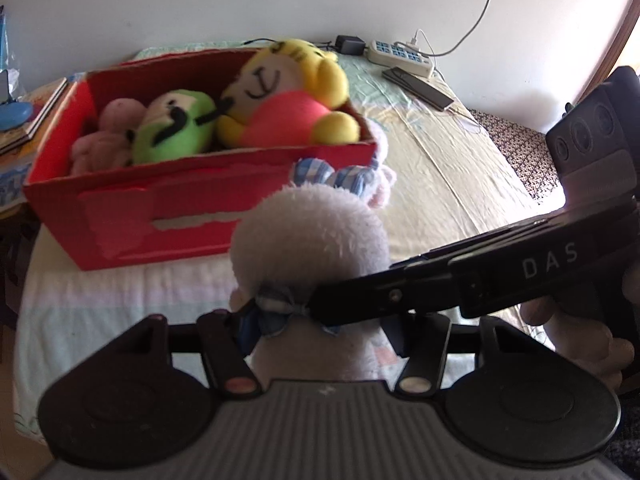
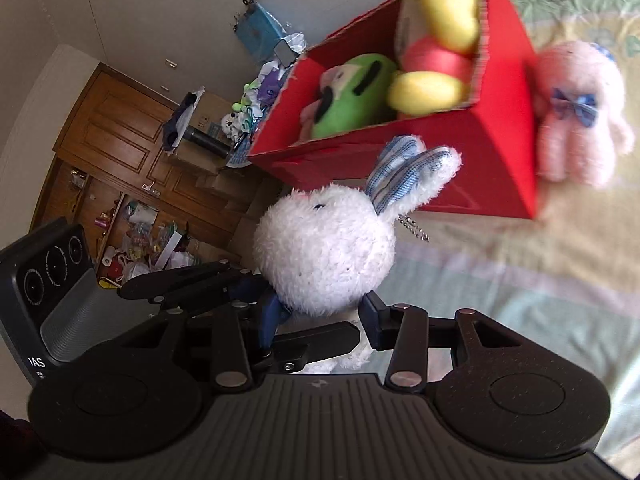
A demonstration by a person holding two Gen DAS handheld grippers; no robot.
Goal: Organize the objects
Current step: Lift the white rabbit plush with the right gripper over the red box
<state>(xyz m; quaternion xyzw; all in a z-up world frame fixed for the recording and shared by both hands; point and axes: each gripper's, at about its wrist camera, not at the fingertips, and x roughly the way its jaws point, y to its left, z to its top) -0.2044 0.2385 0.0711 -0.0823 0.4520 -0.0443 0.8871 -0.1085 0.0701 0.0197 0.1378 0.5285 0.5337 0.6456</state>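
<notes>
— Bedsheet [image 1: 460,168] under everything; where's your bunny [image 2: 324,252]?
— Mid-frame, both your grippers, left [image 1: 320,332] and right [image 2: 320,316], clamp its body; red box [image 1: 192,200] sits upper left.

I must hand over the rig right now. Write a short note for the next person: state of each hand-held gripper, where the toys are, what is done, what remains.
Left hand-held gripper: shut on the white rabbit plush, at its neck.
Right hand-held gripper: also shut on the white rabbit plush, just below the head. Both carry it above the bed, in front of the red box.
Done: yellow bear plush, green plush and a pink plush lie in the red box.
Left: put the rabbit into the box; then the pale pink plush with the blue bow, lying on the bed against the box's side.
</notes>
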